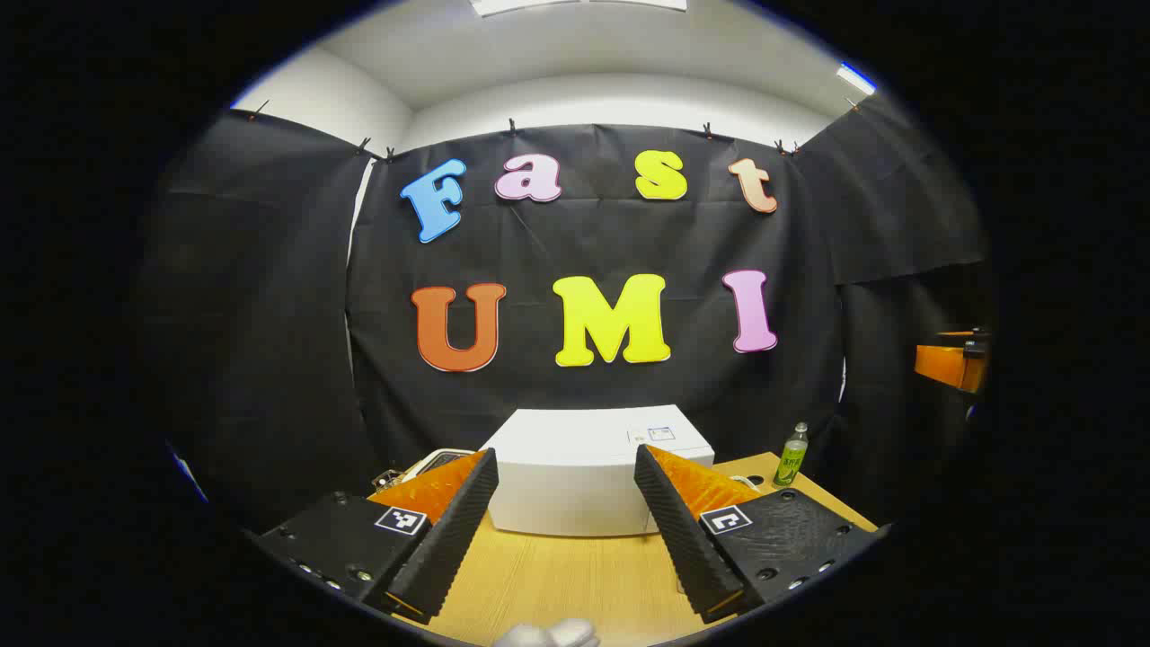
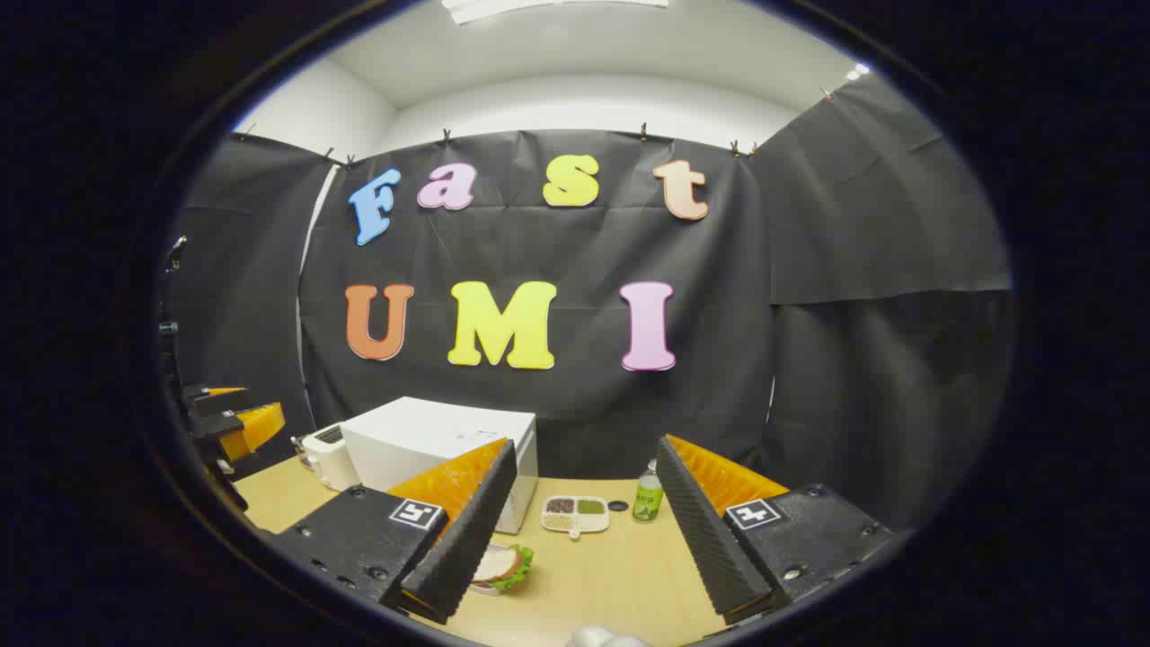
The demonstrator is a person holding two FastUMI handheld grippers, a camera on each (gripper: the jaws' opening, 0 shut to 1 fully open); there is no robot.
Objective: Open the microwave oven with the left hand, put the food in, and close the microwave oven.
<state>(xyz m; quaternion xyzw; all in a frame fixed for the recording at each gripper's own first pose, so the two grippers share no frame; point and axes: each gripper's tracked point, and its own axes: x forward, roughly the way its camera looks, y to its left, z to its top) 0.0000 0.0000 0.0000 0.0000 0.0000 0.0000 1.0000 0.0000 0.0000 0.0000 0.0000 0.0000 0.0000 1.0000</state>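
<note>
The left gripper [image 1: 567, 526] hangs above the wooden table [image 1: 575, 575] with its fingers spread wide and nothing between them. Straight ahead of it, framed in the gap between the two fingers, stands the white microwave oven [image 1: 588, 472], door closed, well apart from the fingertips. Left of the microwave a small white appliance [image 1: 440, 460] peeks out behind the left finger; right of the microwave, near the table's far edge, stands a green bottle [image 1: 791, 456].

The right gripper [image 2: 586, 530] is likewise spread open and empty, held over the table [image 2: 611, 575]. Closest to it, just beside and partly hidden behind its left finger, lies the food, a sandwich [image 2: 503, 566] with lettuce on a small plate, in front of the microwave's right corner. Farther on, right of the microwave [image 2: 440, 449], sits a white divided tray [image 2: 575, 514] holding grains or seeds, then the green bottle [image 2: 646, 496] beyond it. The small white appliance [image 2: 329, 454] stands touching or just beside the microwave's left side. Far off to the left of the microwave, the other gripper [image 2: 238, 427] shows at the edge of the right gripper view
</note>
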